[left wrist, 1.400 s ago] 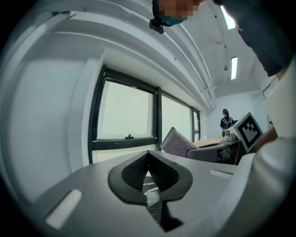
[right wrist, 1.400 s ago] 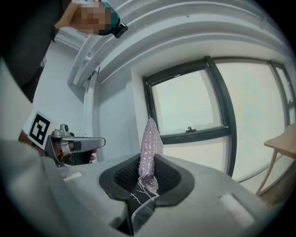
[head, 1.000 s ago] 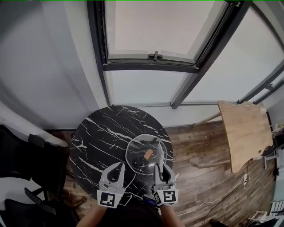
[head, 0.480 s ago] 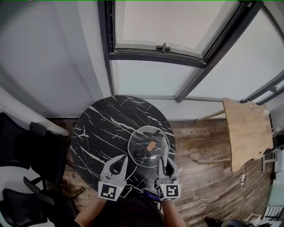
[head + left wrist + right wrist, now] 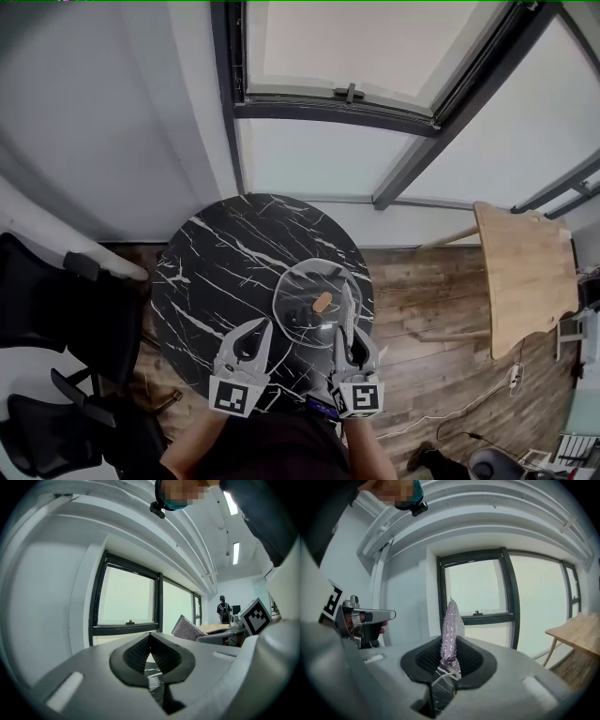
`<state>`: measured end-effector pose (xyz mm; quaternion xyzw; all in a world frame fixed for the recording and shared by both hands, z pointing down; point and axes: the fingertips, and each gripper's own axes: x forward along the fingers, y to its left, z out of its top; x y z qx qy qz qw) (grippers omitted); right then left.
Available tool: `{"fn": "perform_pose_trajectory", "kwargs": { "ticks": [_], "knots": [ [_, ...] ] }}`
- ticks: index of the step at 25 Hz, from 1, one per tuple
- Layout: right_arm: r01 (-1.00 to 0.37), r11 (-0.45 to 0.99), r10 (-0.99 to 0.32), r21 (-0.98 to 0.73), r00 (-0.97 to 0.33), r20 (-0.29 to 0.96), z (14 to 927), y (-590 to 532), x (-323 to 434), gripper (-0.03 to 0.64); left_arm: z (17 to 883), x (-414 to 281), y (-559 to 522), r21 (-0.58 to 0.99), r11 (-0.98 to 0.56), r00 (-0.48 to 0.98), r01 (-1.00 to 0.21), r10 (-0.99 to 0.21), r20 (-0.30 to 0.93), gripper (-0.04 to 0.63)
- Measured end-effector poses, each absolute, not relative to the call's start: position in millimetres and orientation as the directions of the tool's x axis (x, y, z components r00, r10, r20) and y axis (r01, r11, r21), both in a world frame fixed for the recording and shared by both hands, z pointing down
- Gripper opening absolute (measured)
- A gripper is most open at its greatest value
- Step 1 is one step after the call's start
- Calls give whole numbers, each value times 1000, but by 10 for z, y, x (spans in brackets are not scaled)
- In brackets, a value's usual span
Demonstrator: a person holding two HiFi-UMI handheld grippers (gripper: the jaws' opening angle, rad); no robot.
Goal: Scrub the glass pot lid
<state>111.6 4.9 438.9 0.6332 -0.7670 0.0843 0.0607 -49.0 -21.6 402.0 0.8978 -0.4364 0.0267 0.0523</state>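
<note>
Glass pot lid could skid off the tabletop's right edge: right fingers pinch the cloth, left fingers pressed together, steadying nothing.

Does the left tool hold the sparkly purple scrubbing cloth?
No, the left tool is shut and empty, while the sparkly purple scrubbing cloth is clamped in the right tool.

Black marble table, wooden table
</note>
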Motion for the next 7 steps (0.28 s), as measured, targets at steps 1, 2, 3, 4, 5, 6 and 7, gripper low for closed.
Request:
{"fn": "perform_pose_trajectory", "kwargs": {
  "ticks": [1, 2, 3, 4, 5, 6, 7],
  "knots": [
    [-981, 184, -960, -52, -191, 202, 4396, 50, 1117, 75, 4020, -480, -208, 68, -616, 619, -785, -779, 94, 2],
    [-982, 183, -960, -53, -191, 204, 4402, 53, 1120, 75, 4023, -467, -197, 68, -618, 622, -783, -777, 97, 2],
    [-982, 182, -960, -55, -190, 205, 4405, 57, 1123, 75, 4029, -455, -186, 67, -621, 625, -781, -774, 100, 2],
    [-982, 181, -960, -56, -189, 205, 4409, 62, 1125, 75, 4036, -445, -173, 67, -624, 628, -778, -771, 103, 2],
    [-982, 180, -961, -57, -188, 205, 4412, 67, 1126, 75, 4043, -436, -161, 69, -627, 630, -776, -769, 105, 2],
    [-982, 180, -961, -57, -188, 205, 4410, 72, 1125, 75, 4050, -429, -151, 71, -628, 632, -775, -767, 107, 2],
    [-982, 179, -961, -57, -187, 205, 4406, 76, 1124, 75, 4057, -423, -140, 75, -630, 634, -773, -766, 108, 2]
  ]
}}
